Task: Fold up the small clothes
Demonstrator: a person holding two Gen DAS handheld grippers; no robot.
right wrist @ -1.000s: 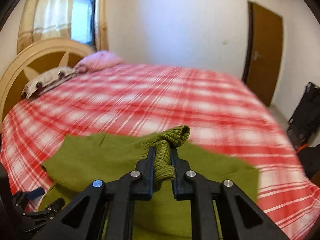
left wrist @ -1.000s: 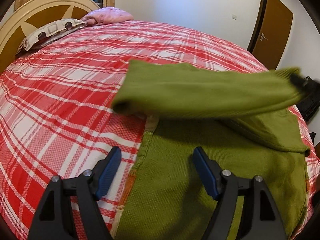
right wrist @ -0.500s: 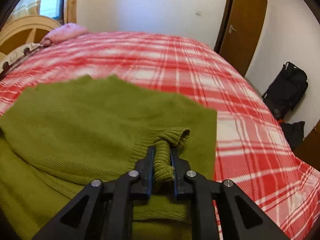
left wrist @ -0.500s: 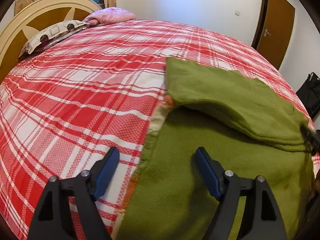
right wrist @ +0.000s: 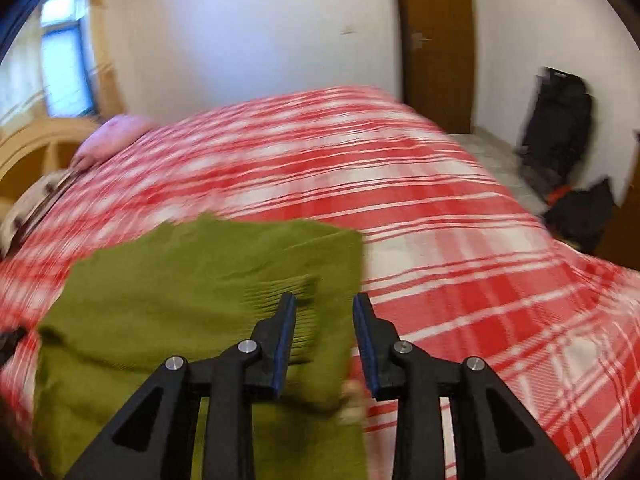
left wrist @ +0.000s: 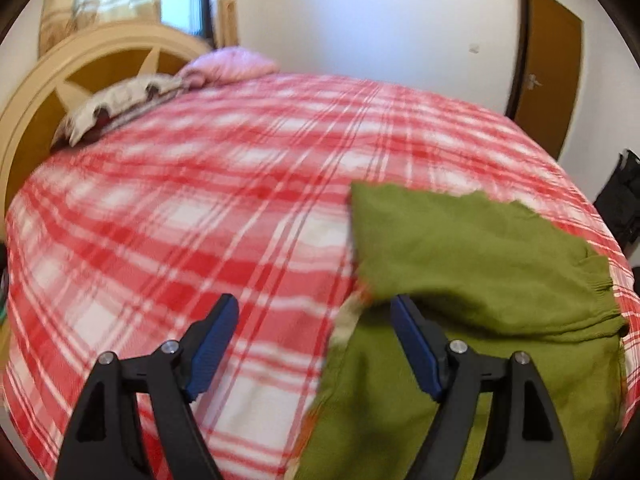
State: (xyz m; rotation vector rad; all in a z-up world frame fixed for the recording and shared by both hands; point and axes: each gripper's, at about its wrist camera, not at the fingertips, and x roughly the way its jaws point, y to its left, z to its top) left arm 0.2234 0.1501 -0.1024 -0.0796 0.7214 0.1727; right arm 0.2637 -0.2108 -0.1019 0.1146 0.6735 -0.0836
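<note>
A green knit sweater (left wrist: 472, 264) lies on the red plaid bed, its sleeve folded across the body with the ribbed cuff (left wrist: 600, 284) at the right edge. My left gripper (left wrist: 316, 340) is open and empty, above the sweater's left edge. In the right wrist view the sweater (right wrist: 180, 280) lies below and left, and the cuff (right wrist: 288, 296) rests flat. My right gripper (right wrist: 324, 340) is open and empty just above the sweater's right edge.
The red and white plaid bedspread (left wrist: 200, 208) covers the whole bed. Pillows (left wrist: 132, 96) and a wooden headboard (left wrist: 48, 92) are at the far left. A brown door (right wrist: 436, 40) and black bags (right wrist: 560, 132) stand at the right, off the bed.
My right gripper has let go of the sleeve cuff and opened; the sleeve now lies folded across the sweater. Both grippers have lifted and tilted up, with motion blur.
</note>
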